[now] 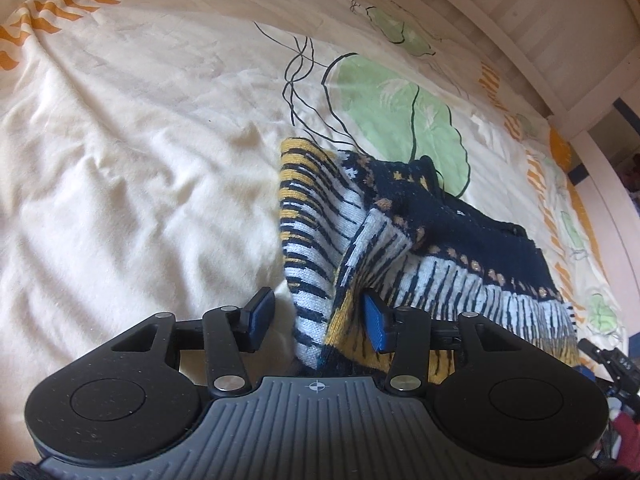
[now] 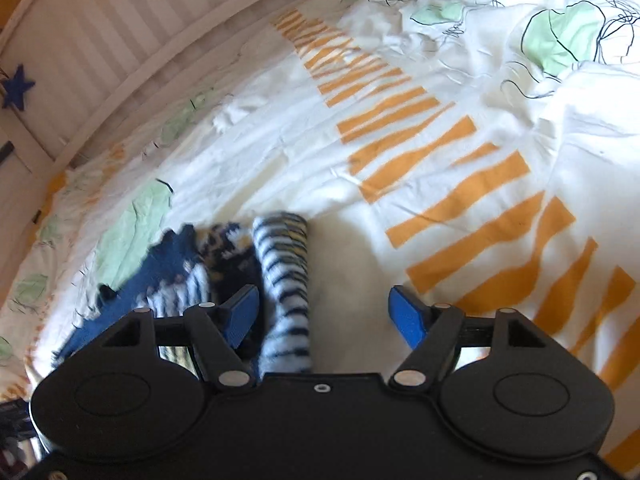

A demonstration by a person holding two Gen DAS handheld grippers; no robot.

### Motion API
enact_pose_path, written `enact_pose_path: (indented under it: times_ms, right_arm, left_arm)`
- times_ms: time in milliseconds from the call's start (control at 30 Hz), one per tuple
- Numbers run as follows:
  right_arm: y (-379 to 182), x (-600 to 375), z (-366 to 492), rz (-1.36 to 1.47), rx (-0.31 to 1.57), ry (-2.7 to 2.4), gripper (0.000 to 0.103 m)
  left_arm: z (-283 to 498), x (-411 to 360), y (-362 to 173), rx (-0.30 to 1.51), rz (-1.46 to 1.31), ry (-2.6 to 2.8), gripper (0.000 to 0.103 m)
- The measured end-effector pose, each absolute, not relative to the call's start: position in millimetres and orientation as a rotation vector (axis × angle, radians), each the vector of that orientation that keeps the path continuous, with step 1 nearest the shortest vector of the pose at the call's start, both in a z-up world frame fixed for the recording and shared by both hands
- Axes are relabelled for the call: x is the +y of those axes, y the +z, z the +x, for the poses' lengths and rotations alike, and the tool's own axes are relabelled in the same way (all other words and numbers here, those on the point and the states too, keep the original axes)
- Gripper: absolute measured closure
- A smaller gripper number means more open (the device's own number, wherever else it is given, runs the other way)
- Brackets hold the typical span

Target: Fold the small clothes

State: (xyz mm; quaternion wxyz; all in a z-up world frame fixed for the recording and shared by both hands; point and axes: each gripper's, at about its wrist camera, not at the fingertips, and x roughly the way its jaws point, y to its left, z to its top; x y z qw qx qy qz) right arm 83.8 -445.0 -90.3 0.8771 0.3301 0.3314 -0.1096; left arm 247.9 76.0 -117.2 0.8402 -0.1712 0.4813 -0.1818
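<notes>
A small knitted sweater (image 1: pixel 408 240), navy with white, yellow and navy stripes, lies bunched on the bed. In the left wrist view my left gripper (image 1: pixel 318 320) is open, its blue pads (image 1: pixel 376 322) either side of a striped edge of the sweater, which runs between the jaws. In the right wrist view the sweater (image 2: pixel 192 264) lies at the left, and a striped sleeve (image 2: pixel 286 280) runs between the jaws of my right gripper (image 2: pixel 326 314), which is open wide. The sleeve lies near its left pad (image 2: pixel 240 314). Neither gripper is closed on the cloth.
The bed cover (image 1: pixel 140 160) is cream with orange bars (image 2: pixel 460 200) and green leaf shapes (image 1: pixel 392 100). A white slatted bed frame (image 2: pixel 100 40) borders the far side. Dark clutter (image 1: pixel 616 368) sits off the bed edge at the right.
</notes>
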Motion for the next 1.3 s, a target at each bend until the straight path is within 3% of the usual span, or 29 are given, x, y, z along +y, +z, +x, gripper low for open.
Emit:
enact_pose_path:
  times_ms: [433, 567, 700, 733, 767, 833, 900, 1000, 1067, 1300]
  right_arm:
    - [-100.0, -434.5, 105.9, 0.74, 0.676, -0.145, 0.024]
    - [-100.1, -442.0, 108.4, 0.744, 0.665, -0.142, 0.023]
    - [-102.5, -450.0, 113.3, 0.732, 0.657, -0.162, 0.023]
    - [-103.1, -450.2, 115.8, 0.707, 0.666, -0.171, 0.028]
    - [-103.3, -448.7, 118.9, 0.655, 0.683, -0.193, 0.044]
    - [-105.9, -446.2, 123.8, 0.537, 0.712, -0.244, 0.06]
    - [-108.9, -450.7, 121.9, 0.562, 0.697, -0.235, 0.06]
    - [-104.7, -454.8, 114.3, 0.619, 0.656, -0.223, 0.047]
    - [-94.7, -451.2, 105.6, 0.608, 0.613, -0.224, 0.027]
    - [-85.4, -422.3, 99.2, 0.479, 0.647, -0.147, 0.023]
  left_arm:
    - [287.1, 63.2, -116.4, 0.994, -0.47, -0.422, 0.049]
    - [280.3, 71.3, -104.8, 0.873, -0.538, -0.395, 0.05]
    - [274.2, 74.8, -88.7, 0.805, -0.408, -0.301, 0.05]
    - [273.0, 73.9, -84.8, 0.799, -0.367, -0.286, 0.05]
    - [271.4, 72.8, -81.0, 0.797, -0.331, -0.268, 0.05]
    - [266.5, 70.8, -73.3, 0.781, -0.295, -0.269, 0.049]
    - [260.9, 65.0, -64.0, 0.778, -0.264, -0.266, 0.049]
    - [250.4, 49.6, -50.2, 0.77, -0.227, -0.297, 0.048]
    - [244.2, 32.6, -43.8, 0.769, -0.197, -0.331, 0.048]
    - [226.0, -40.3, -42.2, 0.795, -0.116, -0.503, 0.043]
